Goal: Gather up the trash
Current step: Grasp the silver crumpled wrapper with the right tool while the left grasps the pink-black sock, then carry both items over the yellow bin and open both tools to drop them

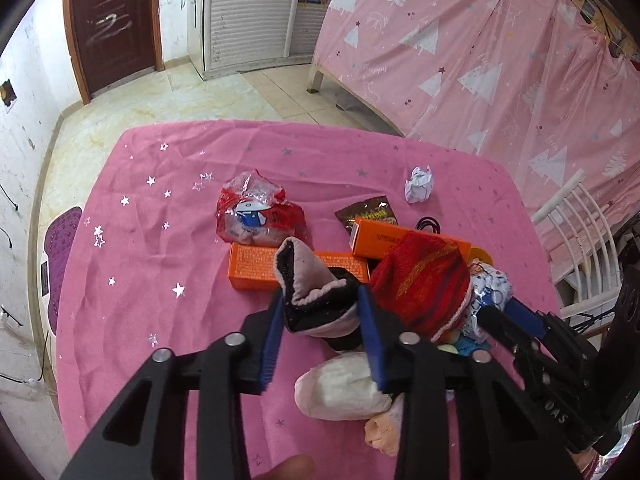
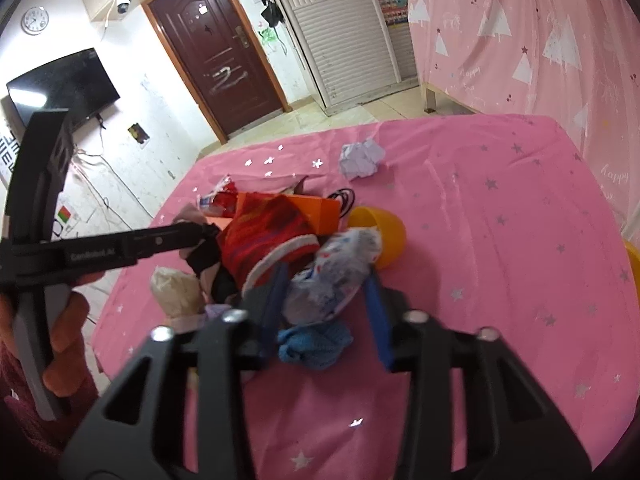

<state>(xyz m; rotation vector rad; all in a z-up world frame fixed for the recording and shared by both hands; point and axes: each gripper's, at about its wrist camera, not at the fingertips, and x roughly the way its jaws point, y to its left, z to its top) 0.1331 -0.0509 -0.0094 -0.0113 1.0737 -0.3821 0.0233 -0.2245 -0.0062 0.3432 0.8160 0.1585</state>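
Note:
On the pink star-print tablecloth (image 1: 160, 260) lies a heap of socks and trash. My left gripper (image 1: 320, 296) is shut on a black-and-pink sock (image 1: 308, 280), pinched between its blue pads. My right gripper (image 2: 326, 280) is shut on a white patterned sock (image 2: 336, 268); it also shows at the right of the left wrist view, right gripper (image 1: 500, 314). A red sock (image 1: 424, 280) lies between the two grippers. Trash beyond them: a red wrapper (image 1: 256, 212), a brown snack packet (image 1: 368, 212), crumpled paper (image 1: 419, 184) and two orange boxes (image 1: 256, 272).
A blue sock (image 2: 312, 344) and a cream sock (image 1: 340, 388) lie close under the grippers. A yellow cup (image 2: 380, 232) lies on its side behind the patterned sock. A white chair (image 1: 580, 240) stands at the table's right, a pink curtain (image 1: 480, 60) behind it.

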